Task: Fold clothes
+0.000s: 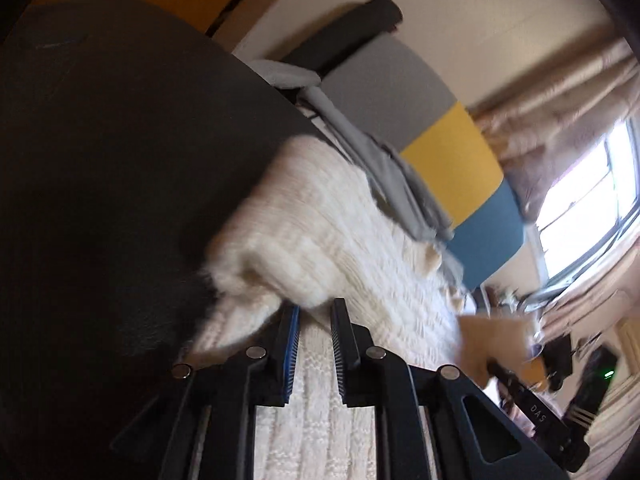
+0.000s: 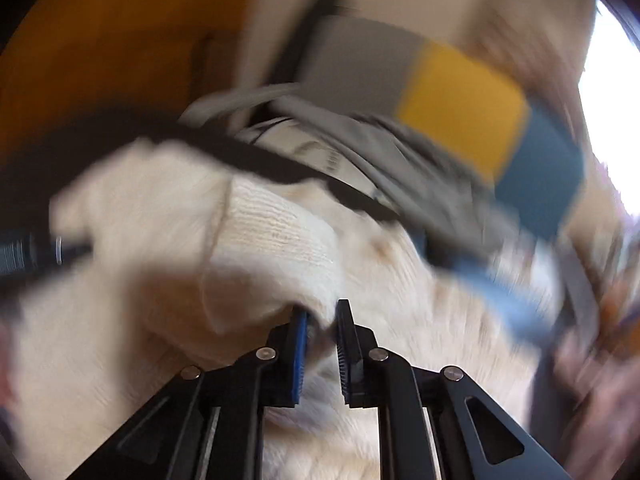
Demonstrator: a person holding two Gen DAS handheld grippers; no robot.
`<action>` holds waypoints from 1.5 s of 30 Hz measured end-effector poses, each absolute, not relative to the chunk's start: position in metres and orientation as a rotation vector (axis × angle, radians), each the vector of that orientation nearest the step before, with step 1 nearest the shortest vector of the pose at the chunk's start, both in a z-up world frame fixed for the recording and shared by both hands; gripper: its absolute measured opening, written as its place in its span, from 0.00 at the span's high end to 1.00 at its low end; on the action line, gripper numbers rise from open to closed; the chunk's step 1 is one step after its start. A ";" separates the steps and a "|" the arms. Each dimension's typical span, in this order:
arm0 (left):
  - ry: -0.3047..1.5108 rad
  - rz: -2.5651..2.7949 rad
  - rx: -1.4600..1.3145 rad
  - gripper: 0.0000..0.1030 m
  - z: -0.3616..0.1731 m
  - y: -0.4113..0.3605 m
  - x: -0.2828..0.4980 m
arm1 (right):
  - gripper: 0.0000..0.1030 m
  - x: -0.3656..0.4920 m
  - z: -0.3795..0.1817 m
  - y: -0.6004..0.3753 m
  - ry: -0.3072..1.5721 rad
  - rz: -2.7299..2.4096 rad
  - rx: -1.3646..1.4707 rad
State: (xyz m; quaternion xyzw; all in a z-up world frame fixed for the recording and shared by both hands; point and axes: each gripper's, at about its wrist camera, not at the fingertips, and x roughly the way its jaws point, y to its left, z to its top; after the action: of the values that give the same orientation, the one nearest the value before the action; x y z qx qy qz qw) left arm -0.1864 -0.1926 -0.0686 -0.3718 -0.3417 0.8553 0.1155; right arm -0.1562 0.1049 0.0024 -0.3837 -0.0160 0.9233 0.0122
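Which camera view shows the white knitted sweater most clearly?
The left wrist view: the white knitted sweater is fairly sharp there, with its ribbed texture visible on the dark table. The right wrist view shows it larger but mostly motion-blurred.

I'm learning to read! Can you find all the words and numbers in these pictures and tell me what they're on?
"DAS": on the black bar of the right gripper, seen in the left wrist view.
No other words or numbers show in that view.
Right wrist view: too blurred; no text can be read on the cream knit sweater or the grey clothes.
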 end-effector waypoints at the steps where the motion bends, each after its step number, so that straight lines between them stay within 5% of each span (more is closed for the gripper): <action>1: -1.006 2.509 -1.081 0.86 -0.069 -0.194 -0.185 | 0.92 -0.151 -0.002 0.128 0.148 2.847 -1.204; 6: -0.998 2.513 -1.082 0.85 -0.071 -0.196 -0.181 | 1.00 -0.121 -0.050 0.206 0.891 2.704 -1.175; 14: -0.814 2.505 -1.144 0.83 -0.055 -0.186 -0.167 | 0.99 -0.117 -0.055 0.215 1.116 2.797 -1.086; 16: -0.773 2.524 -1.168 0.83 -0.053 -0.189 -0.160 | 0.92 -0.119 -0.053 0.220 1.253 2.807 -1.081; 17: -0.759 2.541 -1.180 0.83 -0.053 -0.190 -0.159 | 0.80 -0.120 -0.053 0.222 1.318 2.793 -1.087; 18: -0.753 2.555 -1.198 0.83 -0.053 -0.191 -0.160 | 0.53 -0.122 -0.054 0.223 1.380 2.774 -1.095; 22: -0.689 2.612 -1.244 0.83 -0.049 -0.186 -0.172 | 0.49 -0.145 -0.045 0.209 1.367 2.790 -1.114; 23: -0.661 2.627 -1.253 0.83 -0.047 -0.183 -0.176 | 0.61 -0.152 -0.040 0.203 1.307 2.811 -1.123; 24: -0.633 2.641 -1.263 0.83 -0.046 -0.180 -0.180 | 0.88 -0.160 -0.036 0.196 1.214 2.818 -1.155; 25: -0.609 2.654 -1.271 0.83 -0.045 -0.178 -0.184 | 0.93 -0.162 -0.032 0.194 1.159 2.821 -1.157; 32: -0.730 2.642 -1.195 0.83 -0.051 -0.190 -0.188 | 0.94 -0.139 -0.009 0.201 0.860 2.819 -0.990; 40: -0.803 2.679 -1.171 0.83 -0.051 -0.199 -0.187 | 0.93 -0.131 -0.062 0.226 0.986 2.788 -1.024; 45: -0.913 2.776 -1.201 0.82 -0.055 -0.219 -0.176 | 0.94 -0.138 -0.063 0.217 0.905 2.807 -1.039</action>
State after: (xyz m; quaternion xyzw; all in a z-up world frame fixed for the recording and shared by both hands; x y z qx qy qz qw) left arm -0.1758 -0.2191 -0.0550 -0.3802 -0.2890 0.8786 -0.0093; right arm -0.1380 0.2174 -0.0626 -0.3322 0.2893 0.8977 0.0073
